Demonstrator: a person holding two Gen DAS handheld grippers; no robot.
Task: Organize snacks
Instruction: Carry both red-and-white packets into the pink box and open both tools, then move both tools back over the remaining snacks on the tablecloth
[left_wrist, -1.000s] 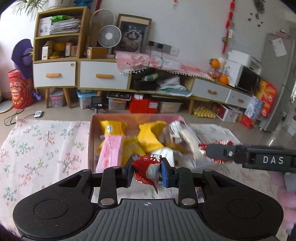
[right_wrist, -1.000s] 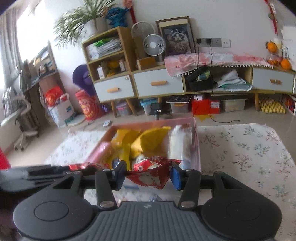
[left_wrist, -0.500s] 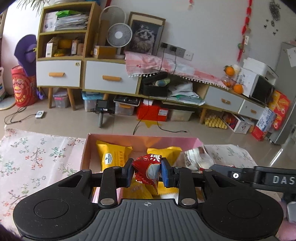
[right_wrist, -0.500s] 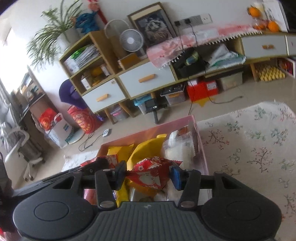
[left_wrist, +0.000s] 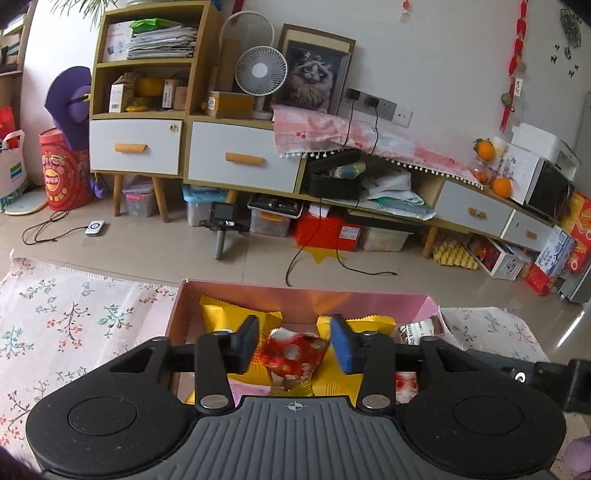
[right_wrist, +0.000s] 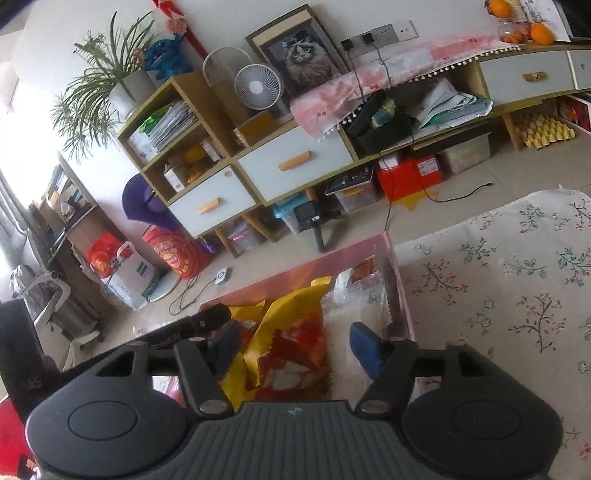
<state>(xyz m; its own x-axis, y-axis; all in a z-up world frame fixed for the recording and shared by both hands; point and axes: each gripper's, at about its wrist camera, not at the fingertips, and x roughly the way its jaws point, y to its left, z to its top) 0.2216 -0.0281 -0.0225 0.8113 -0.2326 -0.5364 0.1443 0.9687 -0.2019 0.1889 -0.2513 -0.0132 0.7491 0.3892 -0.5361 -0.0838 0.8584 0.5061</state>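
Floral tablecloth (left_wrist: 66, 317) around seemingly crowded box (left_wrist: 421, 303).

Both claws just opened – red snack packets (left_wrist: 291, 350) released into box (left_wrist: 295, 295)

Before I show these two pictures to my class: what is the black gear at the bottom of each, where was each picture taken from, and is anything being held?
No robot here: a person holds a two-finger gripper in each hand, and a camera on each looks forward along its fingers.

One picture is from the left gripper, the other from the right gripper. Both look into a pink box of snacks on a flowered cloth.

Each gripper's jaws have just been opening. A red snack packet lies between the left one's fingers and another red packet between the right's, but the pads no longer press on them, so both seem released.
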